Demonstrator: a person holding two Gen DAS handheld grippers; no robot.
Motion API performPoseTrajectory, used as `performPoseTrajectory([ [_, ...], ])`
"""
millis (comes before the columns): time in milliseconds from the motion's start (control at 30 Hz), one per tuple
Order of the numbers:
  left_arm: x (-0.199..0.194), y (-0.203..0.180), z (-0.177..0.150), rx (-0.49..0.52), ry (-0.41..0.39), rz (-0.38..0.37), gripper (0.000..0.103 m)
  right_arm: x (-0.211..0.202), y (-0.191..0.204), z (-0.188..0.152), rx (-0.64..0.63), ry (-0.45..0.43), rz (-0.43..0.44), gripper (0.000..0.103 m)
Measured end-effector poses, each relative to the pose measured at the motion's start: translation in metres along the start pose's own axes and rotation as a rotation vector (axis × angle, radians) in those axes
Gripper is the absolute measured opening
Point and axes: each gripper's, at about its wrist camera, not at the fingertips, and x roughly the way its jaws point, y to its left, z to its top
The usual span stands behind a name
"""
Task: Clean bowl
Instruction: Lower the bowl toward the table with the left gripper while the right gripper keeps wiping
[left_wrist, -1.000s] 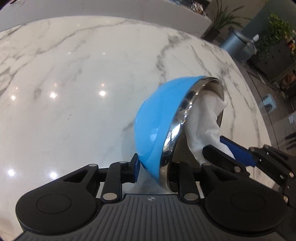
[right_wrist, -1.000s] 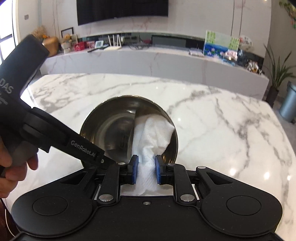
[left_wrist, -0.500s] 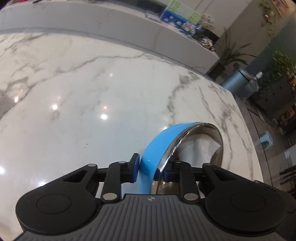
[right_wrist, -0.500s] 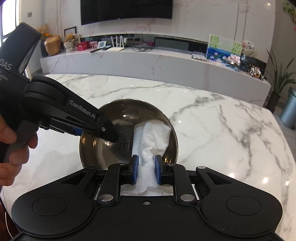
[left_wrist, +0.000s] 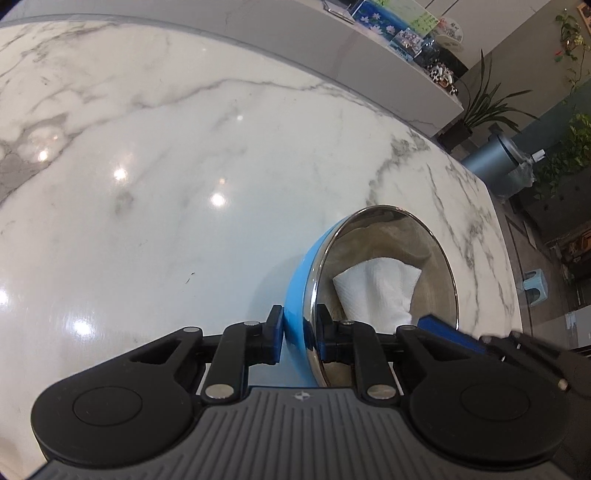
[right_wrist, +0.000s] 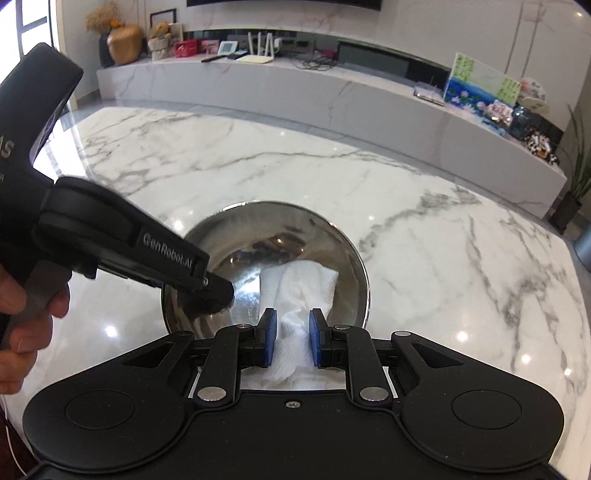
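Blue bowl (left_wrist: 295, 295) rim pinched by left tongs (left_wrist: 300, 334); right tongs (right_wrist: 291, 341) clamp white towel (right_wrist: 295, 291) (inside).

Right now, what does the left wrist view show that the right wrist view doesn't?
Only the left wrist view shows the bowl's blue outside, with the left tool clamped across its rim. Only the right wrist view shows the hand holding that tool, and the right tool pinching the paper towel. Both show the steel interior, towel and marble table.
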Motion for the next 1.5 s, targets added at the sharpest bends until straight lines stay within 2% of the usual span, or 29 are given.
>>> performPoseTrajectory([
  [433, 0.003, 0.009, 0.001, -0.026, 0.029, -0.013, 0.018, 0.044, -0.004, 0.022, -0.057, 0.152, 0.024, 0.018],
  [633, 0.003, 0.011, 0.002, -0.043, 0.023, -0.016, 0.019, 0.050, -0.001, 0.030, -0.151, 0.210, 0.041, 0.019],
  [767, 0.003, 0.011, 0.001, -0.037, 0.016, -0.006, 0.020, 0.048, -0.003, 0.026, -0.164, 0.193, 0.054, 0.019],
  [833, 0.003, 0.006, 0.000, -0.006, 0.022, 0.010, 0.016, 0.047, -0.003, 0.025, -0.173, 0.183, 0.055, 0.019],
  [933, 0.003, 0.002, -0.001, 0.026, 0.019, 0.031, 0.016, 0.047, 0.004, 0.023, -0.214, 0.174, 0.040, 0.019],
  [1067, 0.002, 0.003, -0.001, 0.026, 0.021, 0.029, 0.016, 0.048, 0.008, 0.023, -0.235, 0.169, 0.038, 0.018],
  [1333, 0.001, 0.003, -0.003, 0.023, 0.026, 0.026, 0.016, 0.044, 0.007, 0.019, -0.214, 0.198, 0.179, 0.018],
  [1500, 0.001, 0.000, -0.006, 0.050, 0.038, 0.020, 0.016, 0.038, 0.015, 0.014, -0.271, 0.223, 0.180, 0.018],
])
